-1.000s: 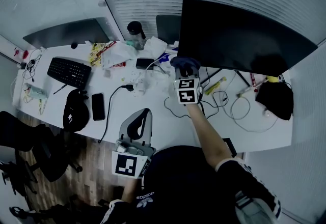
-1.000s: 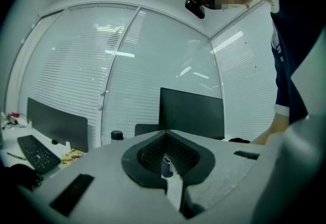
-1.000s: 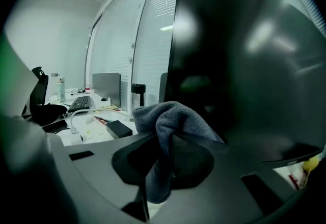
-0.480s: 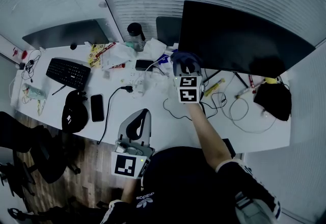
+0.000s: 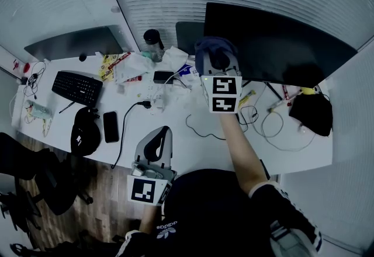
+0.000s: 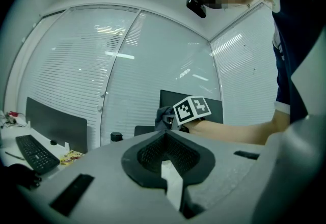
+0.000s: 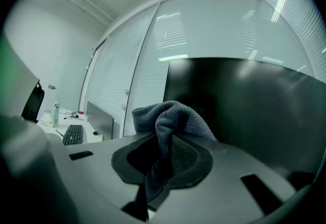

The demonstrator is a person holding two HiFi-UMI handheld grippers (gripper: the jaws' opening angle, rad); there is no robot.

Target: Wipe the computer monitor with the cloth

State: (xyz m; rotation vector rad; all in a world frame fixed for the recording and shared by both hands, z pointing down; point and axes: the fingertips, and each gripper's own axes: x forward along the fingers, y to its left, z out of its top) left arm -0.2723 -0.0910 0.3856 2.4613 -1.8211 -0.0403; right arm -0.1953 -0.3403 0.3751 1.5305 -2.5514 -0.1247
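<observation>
The black computer monitor [image 5: 280, 40] stands at the back right of the white desk [image 5: 187, 145]; its dark screen [image 7: 254, 106] fills the right of the right gripper view. My right gripper [image 5: 217, 66] is raised in front of the screen's lower left corner and is shut on a bunched grey-blue cloth [image 5: 215, 52]. In the right gripper view the cloth [image 7: 173, 121] bulges up out of the right gripper [image 7: 165, 139], close to the screen; whether they touch I cannot tell. My left gripper [image 5: 165, 131] hangs low at the desk's front edge, shut and holding nothing [image 6: 167, 135].
A keyboard [image 5: 79, 87], phone [image 5: 110, 127] and black headset [image 5: 86, 131] lie on the desk's left. Papers [image 5: 134, 66], a dark bottle [image 5: 153, 41] and a power strip [image 5: 155, 93] sit mid-desk. Cables [image 5: 274, 124] and a black bag [image 5: 310, 111] lie below the monitor. A second monitor [image 5: 76, 42] stands far left.
My right gripper has risen from the desk with the cloth, up to the monitor's lower left corner. The left gripper has stayed where it was.
</observation>
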